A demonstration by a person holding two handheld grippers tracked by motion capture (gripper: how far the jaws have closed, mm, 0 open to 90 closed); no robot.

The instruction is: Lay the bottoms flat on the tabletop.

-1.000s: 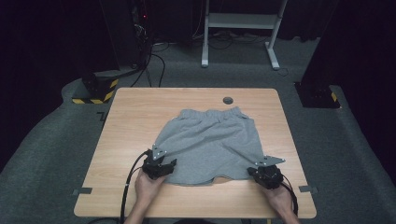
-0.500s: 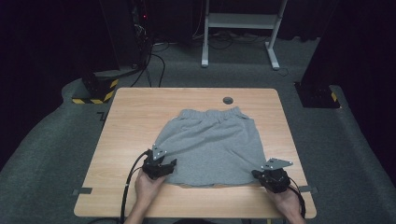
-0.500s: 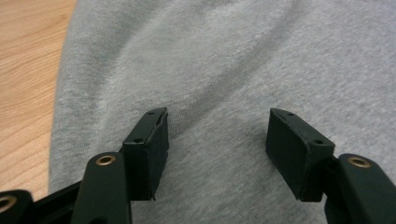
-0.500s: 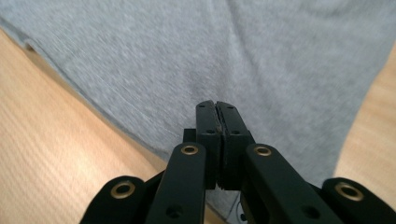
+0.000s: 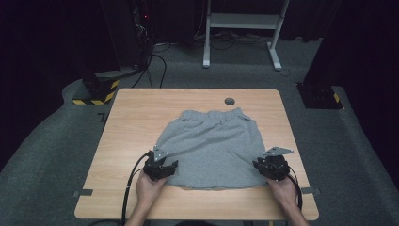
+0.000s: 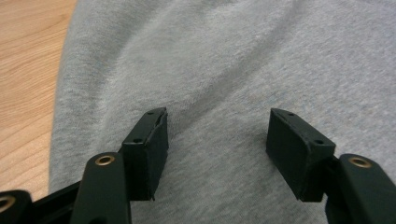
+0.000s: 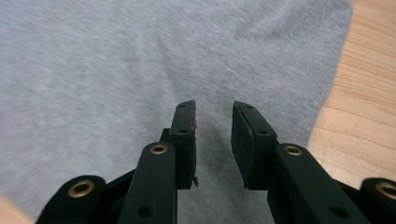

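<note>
We see a pair of grey shorts (image 5: 211, 146) spread flat on the wooden table (image 5: 136, 117), lying in the middle and toward the near edge, with the gathered waistband at the far side and the hem nearest us. The fabric is a soft heathered jersey with shallow wrinkles running across it. Our left gripper (image 5: 161, 168) rests at the near left corner of the shorts, held low and pointing forward over the cloth; its jaws stand wide apart with nothing pinched between them. Our right gripper (image 5: 271, 167) sits at the near right corner, close to the side edge of the shorts; its jaws have just been opening and now show a narrow gap, the cloth beneath them free.
</note>
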